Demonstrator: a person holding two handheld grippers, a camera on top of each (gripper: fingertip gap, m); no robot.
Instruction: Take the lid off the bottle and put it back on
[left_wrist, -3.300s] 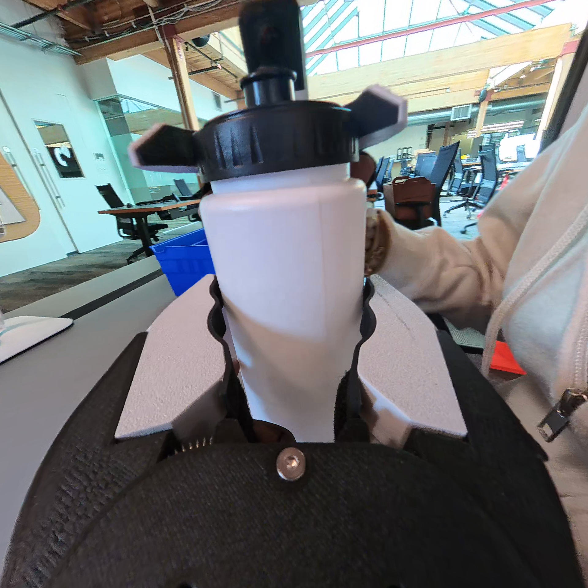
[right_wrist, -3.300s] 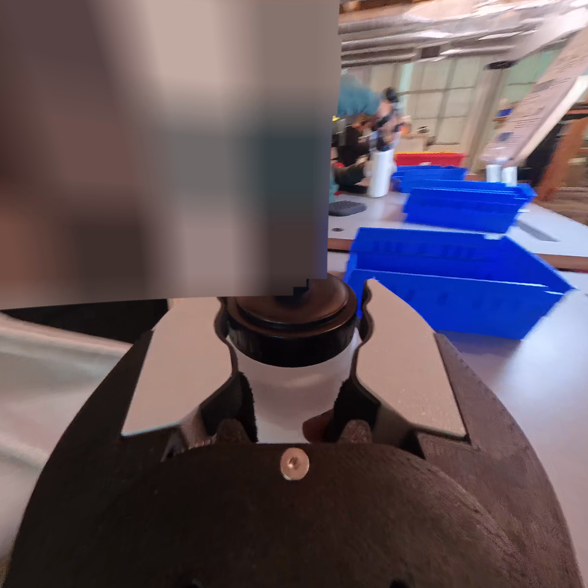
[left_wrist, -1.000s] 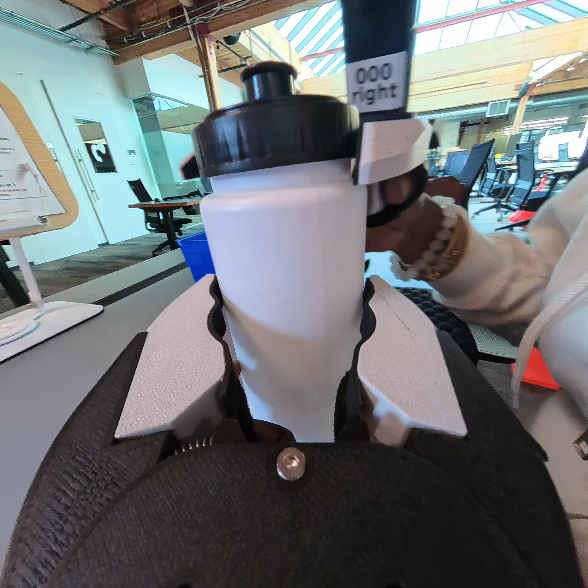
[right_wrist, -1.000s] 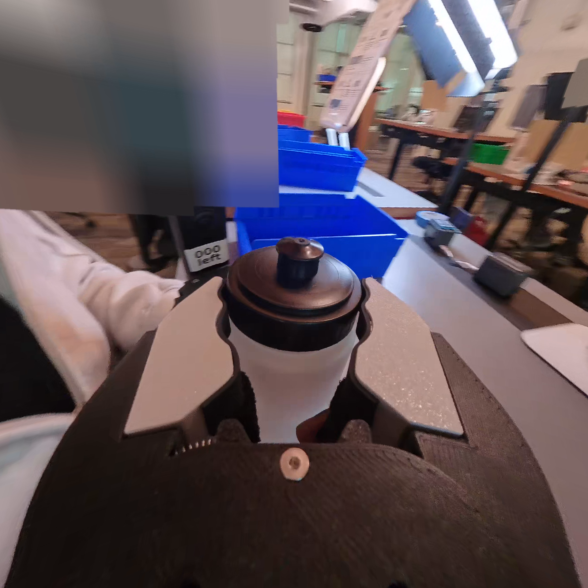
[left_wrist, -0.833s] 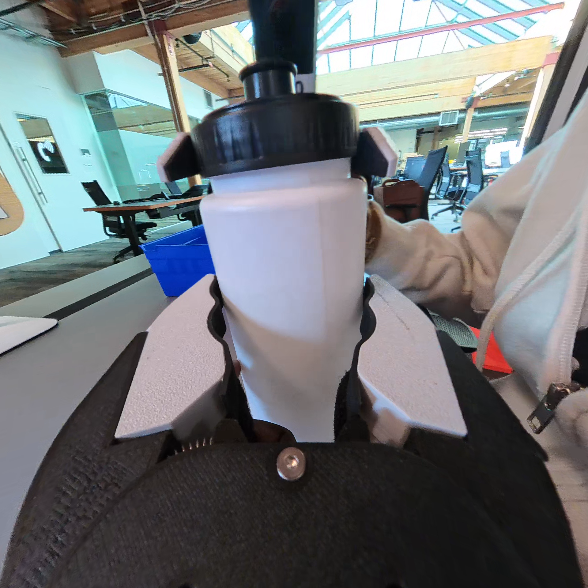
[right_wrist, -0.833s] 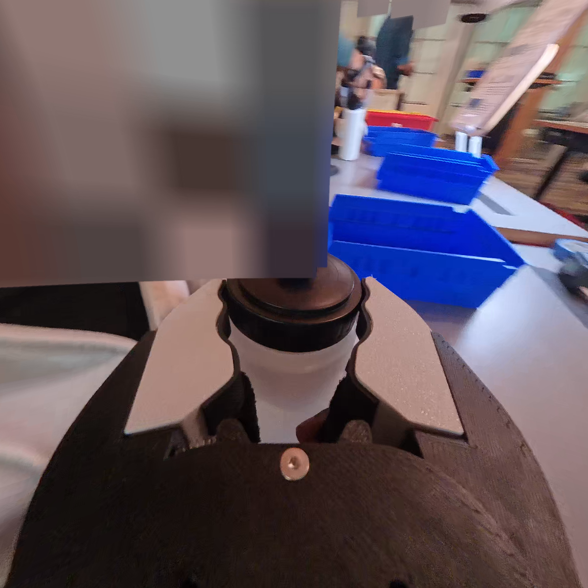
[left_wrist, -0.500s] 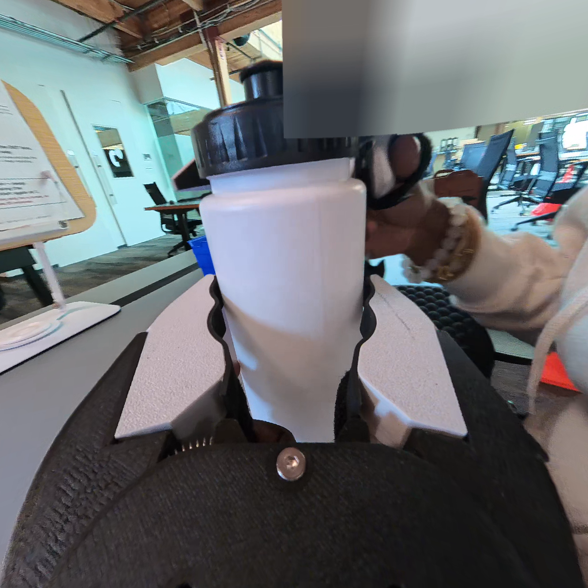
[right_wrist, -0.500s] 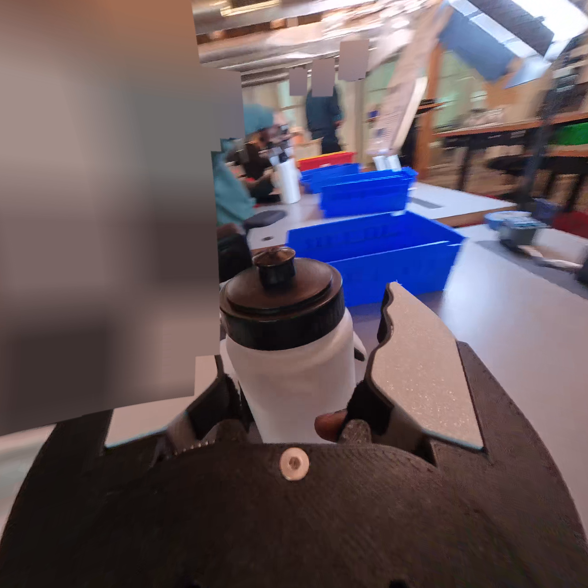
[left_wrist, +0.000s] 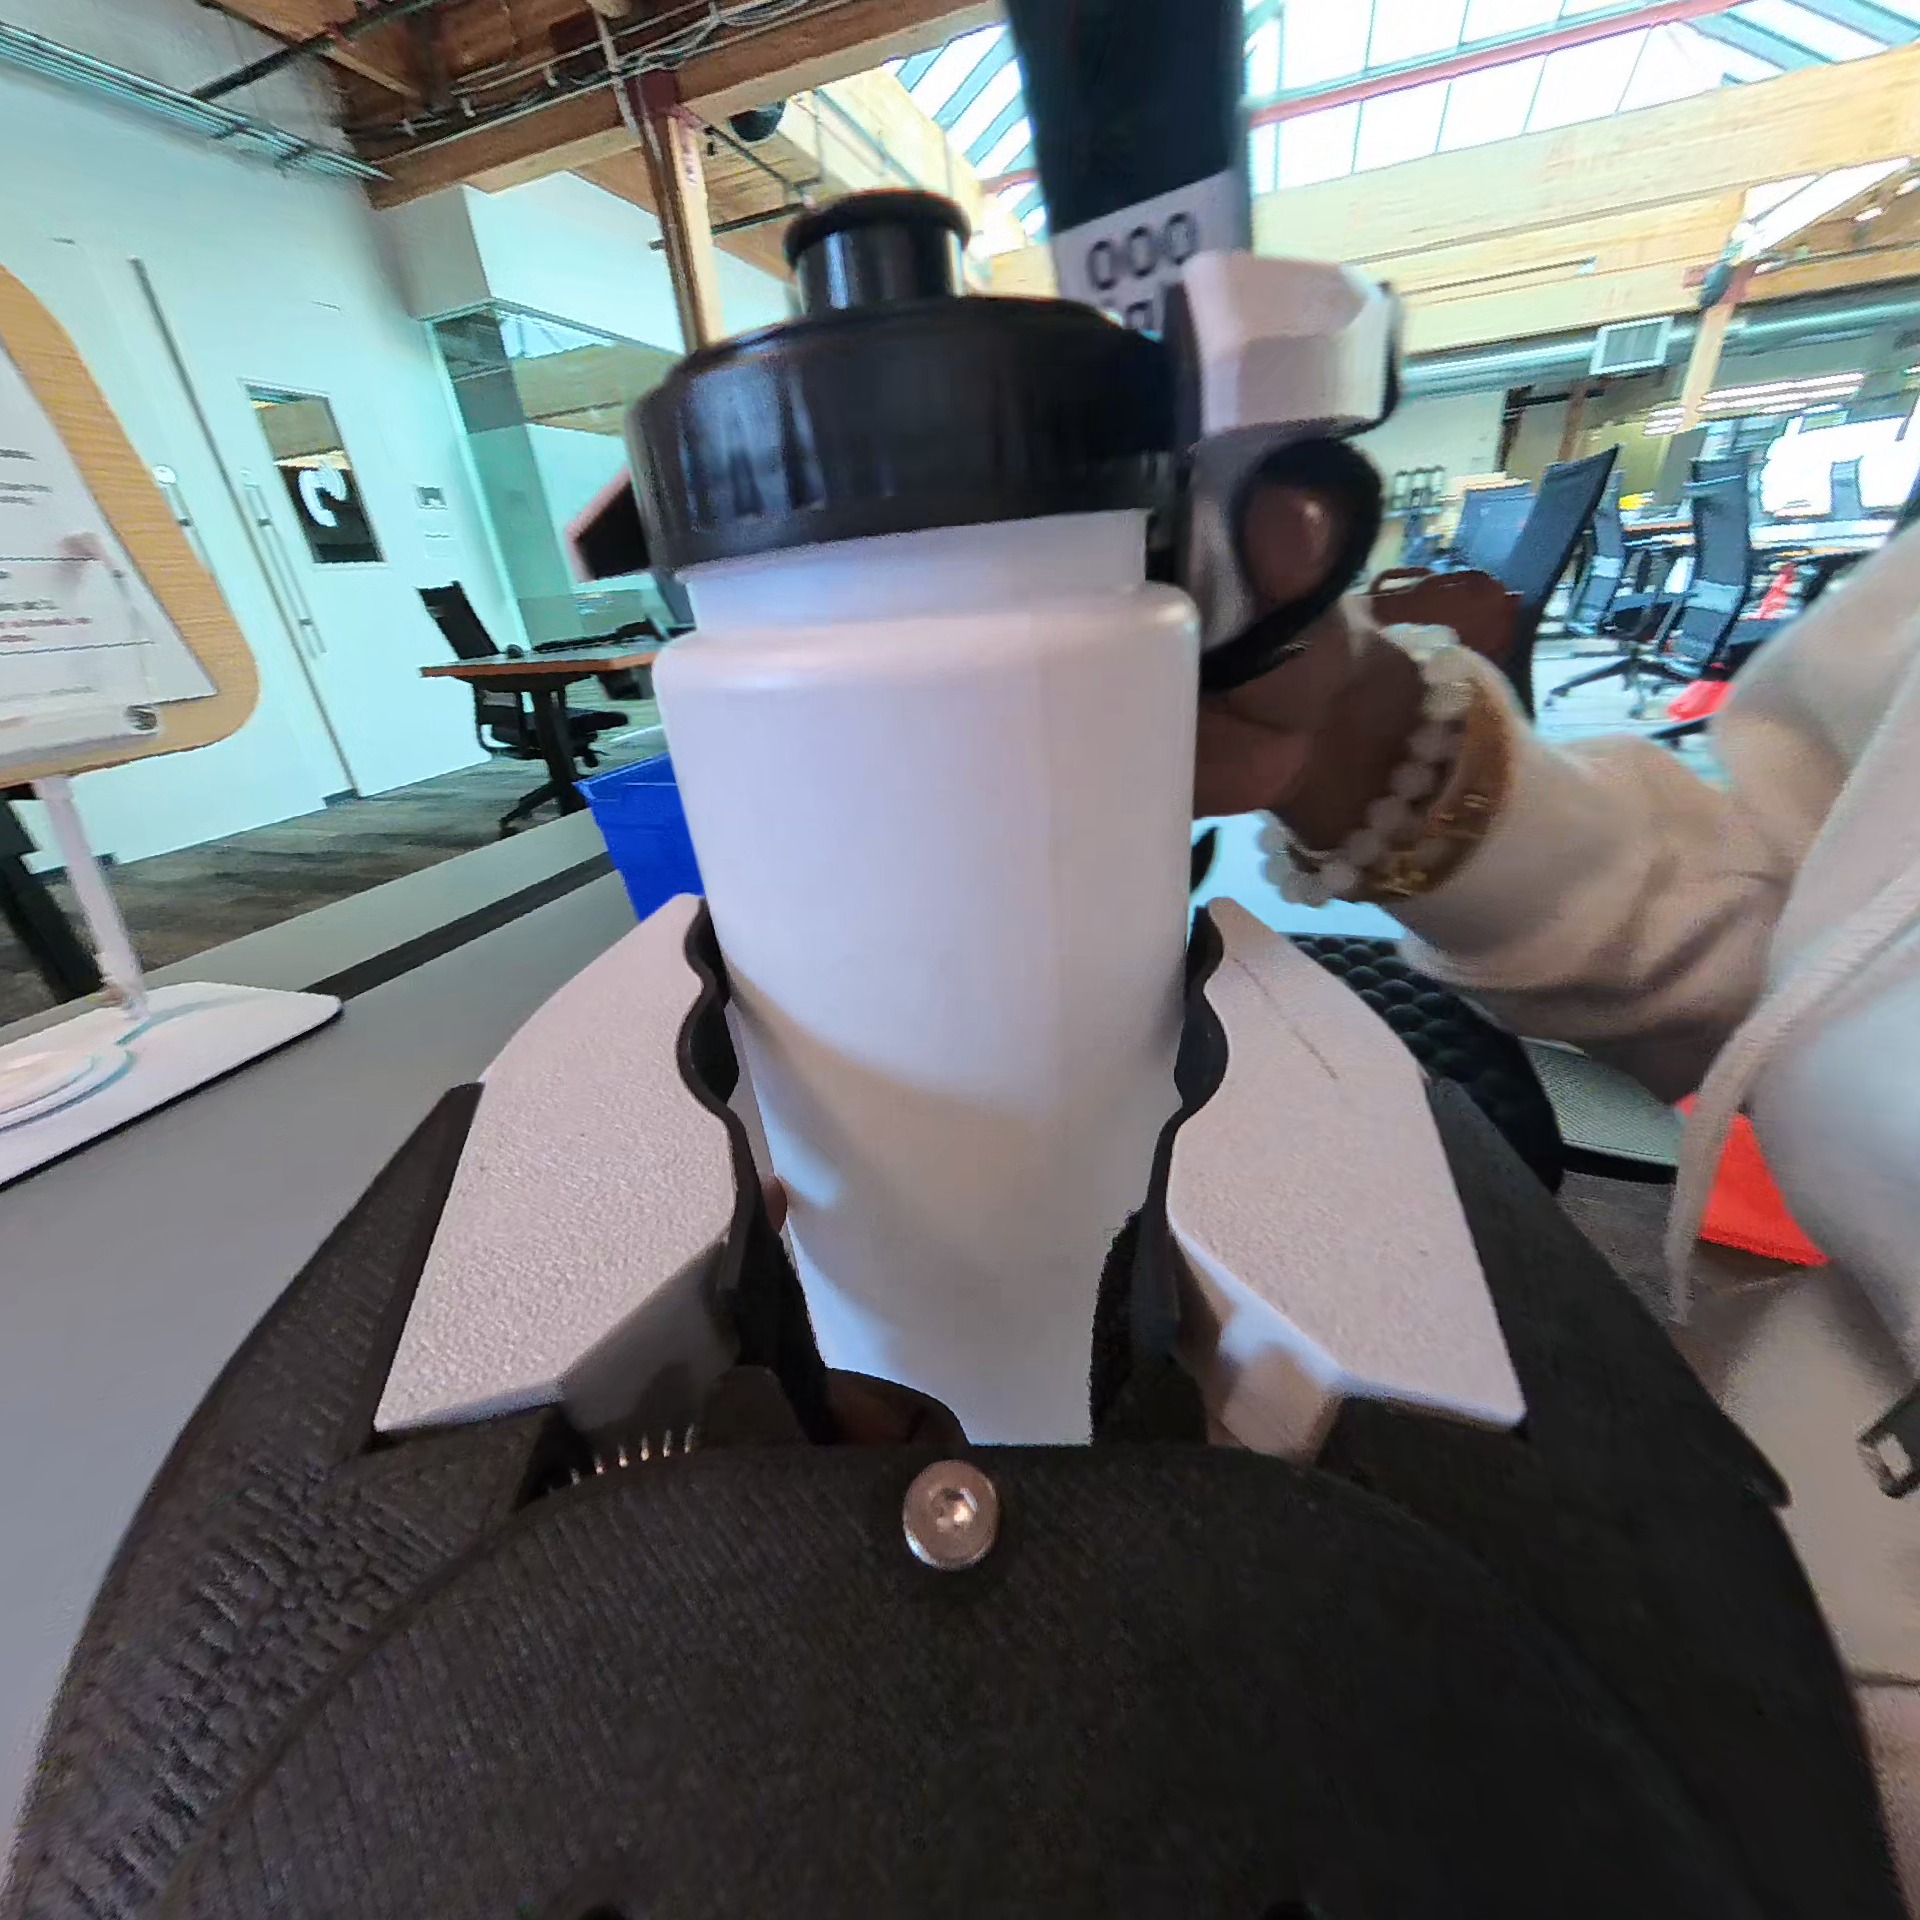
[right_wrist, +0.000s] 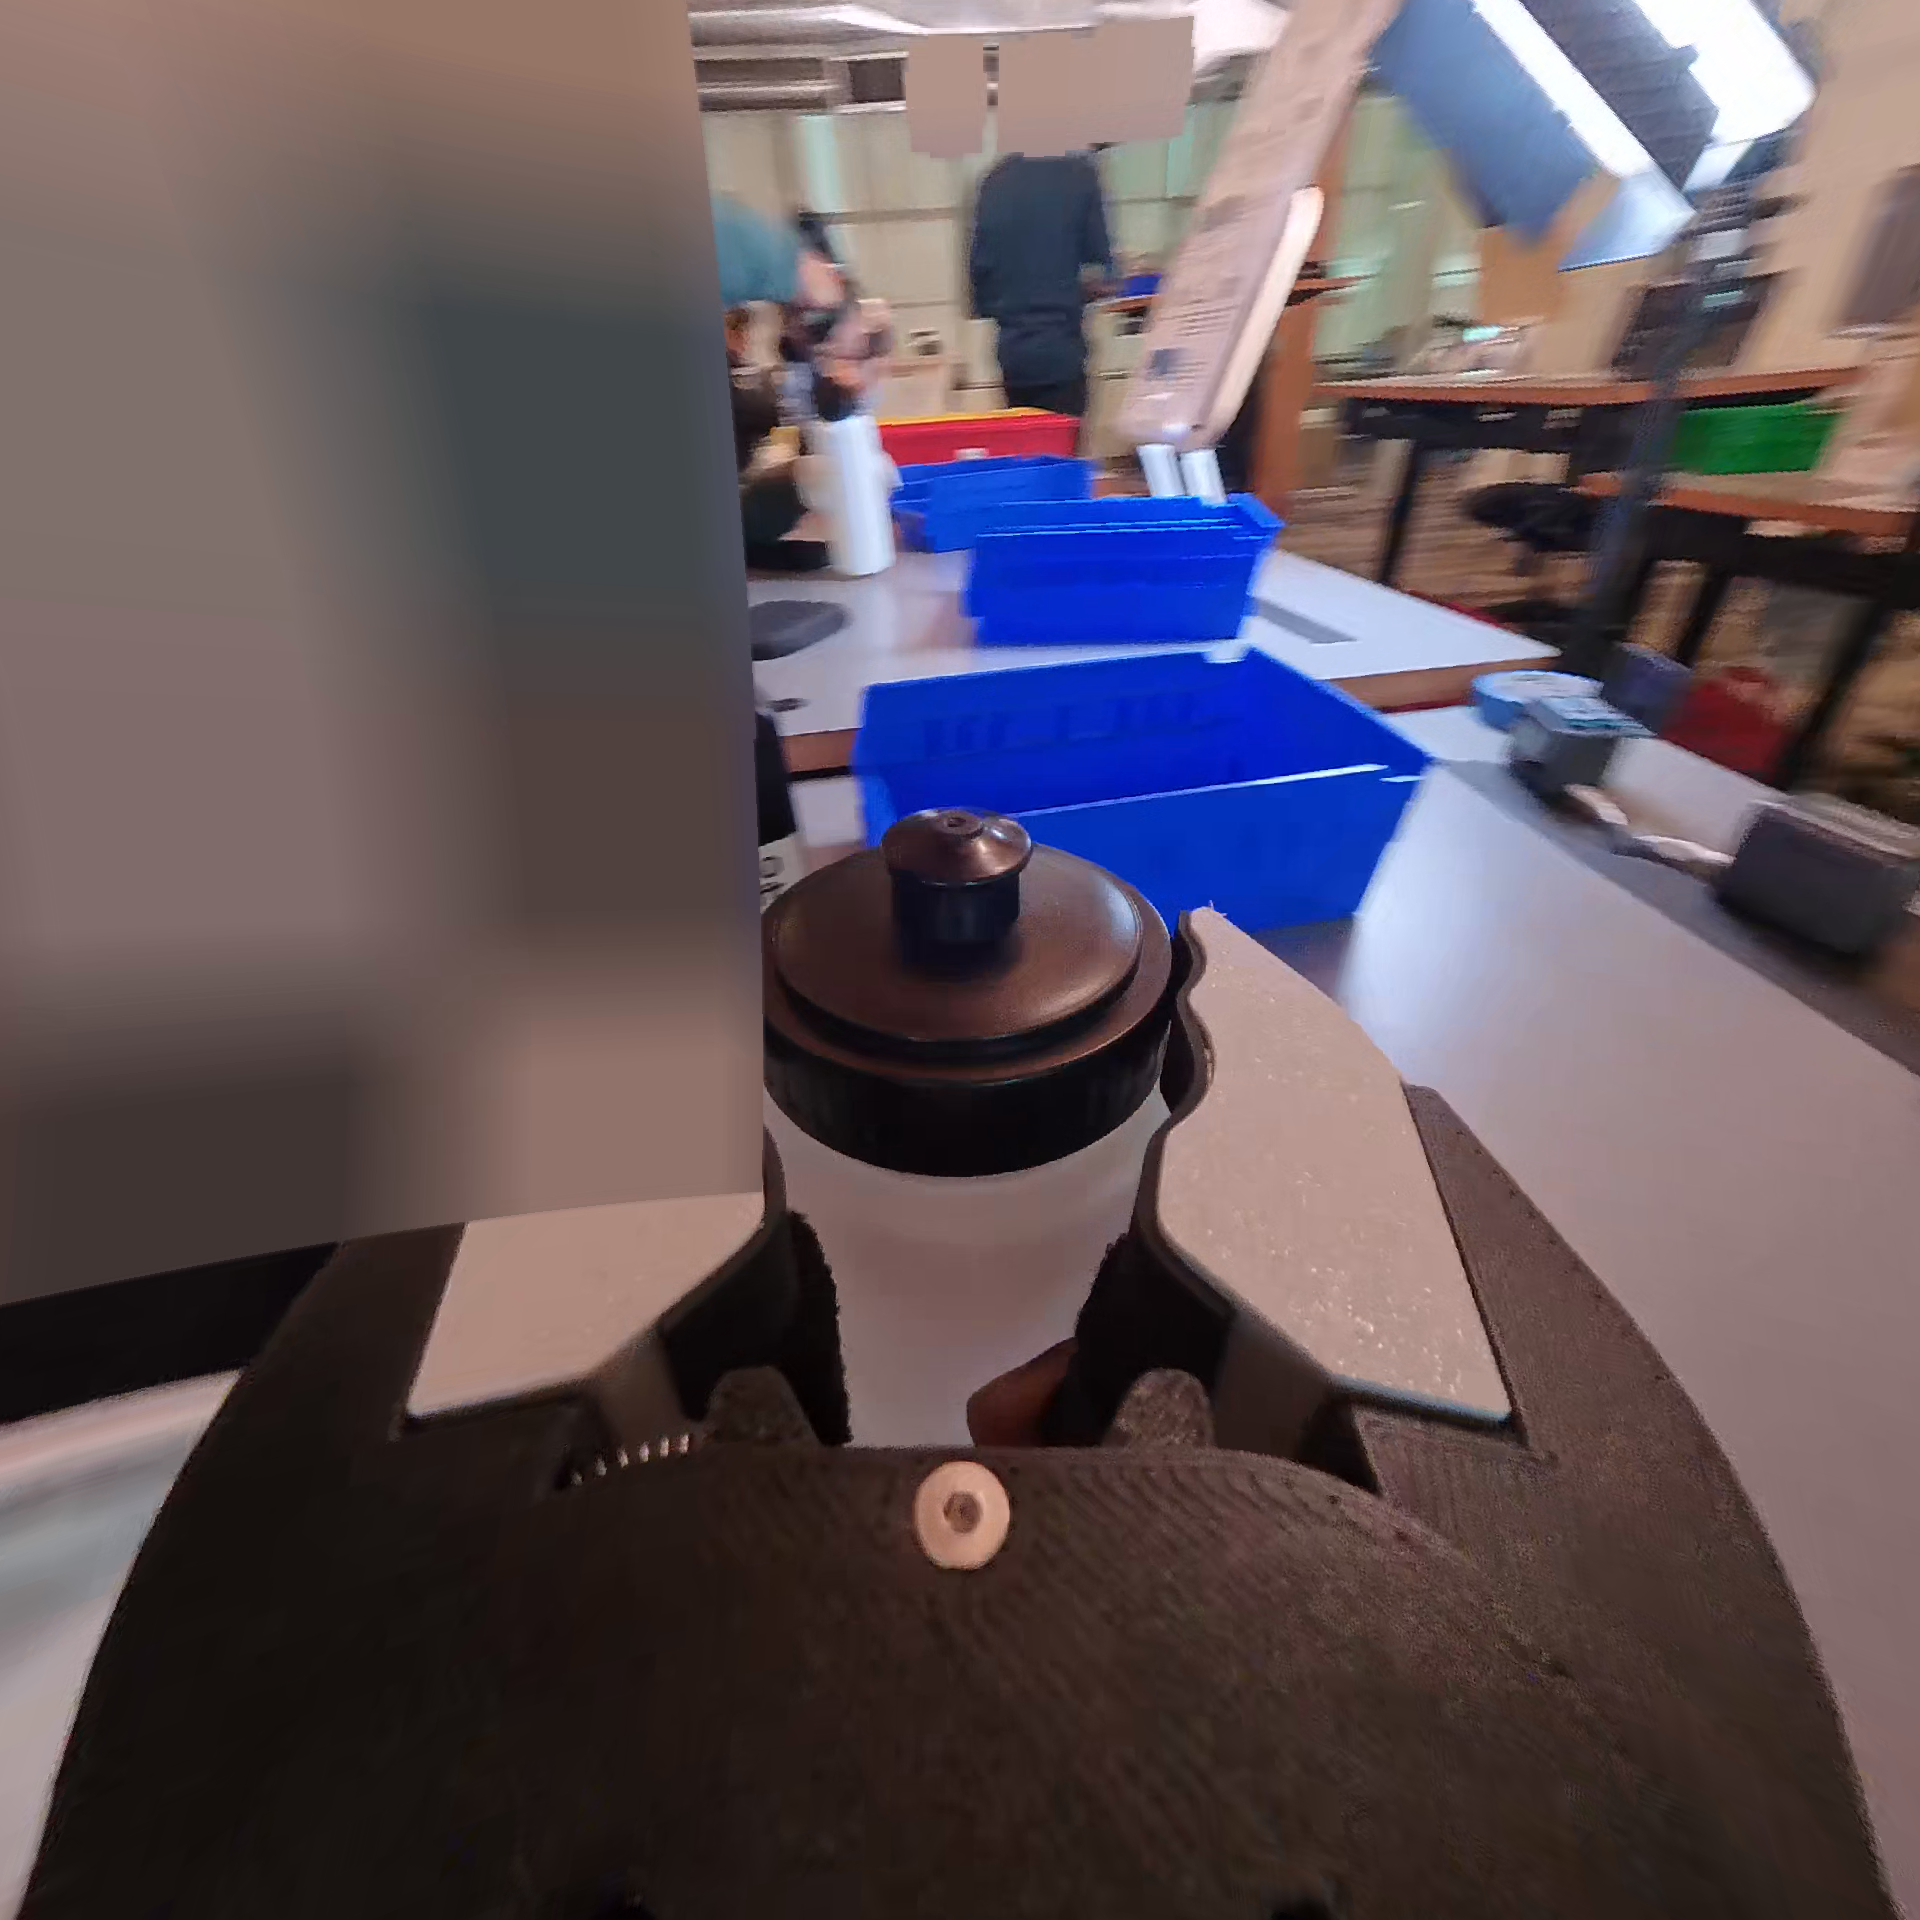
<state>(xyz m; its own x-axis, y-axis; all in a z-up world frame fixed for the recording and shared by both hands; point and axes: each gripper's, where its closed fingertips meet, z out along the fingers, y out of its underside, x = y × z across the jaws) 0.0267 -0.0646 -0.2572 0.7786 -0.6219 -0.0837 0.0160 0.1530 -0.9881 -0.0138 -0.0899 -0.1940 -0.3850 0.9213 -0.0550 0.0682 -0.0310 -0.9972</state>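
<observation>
left gripper (left_wrist: 951, 1039) clamped on white bottle (left_wrist: 935, 883), right gripper (right_wrist: 966, 1049) pinching black lid (right_wrist: 961, 1029), grey table (right_wrist: 1610, 1143)

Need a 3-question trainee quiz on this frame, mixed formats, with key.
1. True or false: the lid is off the bottle.
2. What is the left gripper clamped on? A) the lid B) the bottle's white body C) a chair
3. Fill in: the bin on the table behind the bottle is ____ in colour.

Key: 1 false, the lid sits on the bottle; 2 B; 3 blue.
</observation>
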